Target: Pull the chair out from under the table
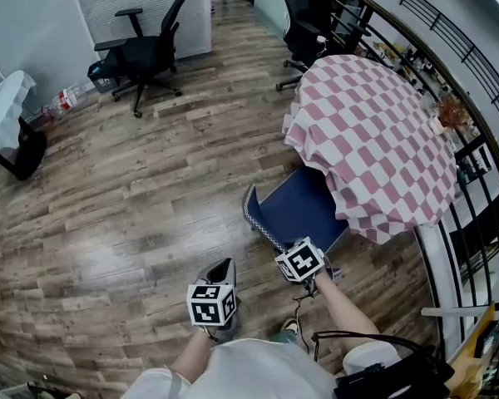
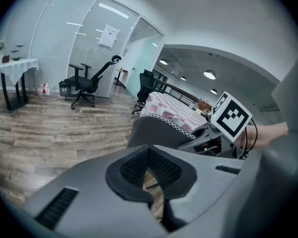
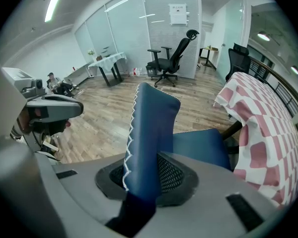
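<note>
A blue chair (image 1: 298, 210) stands with its seat partly under the round table, which wears a pink-and-white checked cloth (image 1: 374, 131). My right gripper (image 1: 289, 249) is shut on the top of the chair's backrest (image 3: 154, 128), whose white-stitched edge runs between the mesh pads. Behind the backrest the seat (image 3: 203, 148) reaches toward the cloth (image 3: 268, 128). My left gripper (image 1: 224, 266) hangs over the wood floor, left of the chair and apart from it, shut with nothing in it. In the left gripper view the chair's back (image 2: 154, 130) and the right gripper (image 2: 223, 128) show ahead of the left gripper (image 2: 149, 170).
A black railing (image 1: 474, 140) curves behind the table. One black office chair (image 1: 141, 56) stands far left, another (image 1: 303, 23) beyond the table. A small white-clothed table (image 1: 4, 106) and bottles (image 1: 66, 98) sit by the left wall. Wood floor (image 1: 150, 206) stretches left of the chair.
</note>
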A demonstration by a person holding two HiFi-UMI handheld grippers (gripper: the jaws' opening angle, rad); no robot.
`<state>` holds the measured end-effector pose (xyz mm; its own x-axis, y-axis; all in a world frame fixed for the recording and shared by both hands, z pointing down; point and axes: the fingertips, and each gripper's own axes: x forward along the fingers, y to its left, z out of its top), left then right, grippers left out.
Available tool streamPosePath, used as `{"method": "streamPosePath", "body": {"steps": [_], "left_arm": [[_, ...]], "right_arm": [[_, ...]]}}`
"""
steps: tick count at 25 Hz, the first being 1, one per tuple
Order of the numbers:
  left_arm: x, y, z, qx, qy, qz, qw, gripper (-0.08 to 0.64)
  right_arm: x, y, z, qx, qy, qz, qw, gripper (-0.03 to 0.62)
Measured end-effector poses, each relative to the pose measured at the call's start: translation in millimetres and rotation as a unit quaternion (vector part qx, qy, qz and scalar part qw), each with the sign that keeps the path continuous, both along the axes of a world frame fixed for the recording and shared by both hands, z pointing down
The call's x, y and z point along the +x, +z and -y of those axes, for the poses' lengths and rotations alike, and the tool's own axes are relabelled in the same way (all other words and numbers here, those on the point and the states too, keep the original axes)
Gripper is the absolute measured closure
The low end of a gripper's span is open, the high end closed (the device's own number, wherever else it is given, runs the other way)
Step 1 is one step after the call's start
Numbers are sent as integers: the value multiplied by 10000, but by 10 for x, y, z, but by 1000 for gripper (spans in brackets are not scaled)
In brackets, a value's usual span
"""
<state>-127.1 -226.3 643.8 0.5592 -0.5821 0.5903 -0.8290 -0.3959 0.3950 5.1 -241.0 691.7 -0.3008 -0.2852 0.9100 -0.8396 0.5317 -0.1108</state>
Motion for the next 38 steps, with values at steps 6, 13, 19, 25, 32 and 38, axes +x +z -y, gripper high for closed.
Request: {"method": "streamPosePath", "body": {"steps": [6,13,19,25,32,38], "left_arm": [[-96,17,-54,-25,-159,-17,9999,557],[-138,31,-142,-80,-363,-102,9993,557],[-194,30,-175,-75,-525,-146,9985,557],[-300,54,-203,-106,-688,-134,9975,557],[-425,109,-244,-140,-859,-132,9961,557],[-538,109,-289,-145,-1041,-154,9943,557]], "right_arm": [[-116,-1,-72,-50,7,15,10000,495],[-215,-5,-127,-87,45,48,9999,495],[-329,-3,-191,-109,27,78,9999,495],[-443,-6,-244,-128,29,111,9999,495],[-598,2,-335,-191,56,146,9997,495],[-732,-8,-387,-207,105,167,9996,494]]}}
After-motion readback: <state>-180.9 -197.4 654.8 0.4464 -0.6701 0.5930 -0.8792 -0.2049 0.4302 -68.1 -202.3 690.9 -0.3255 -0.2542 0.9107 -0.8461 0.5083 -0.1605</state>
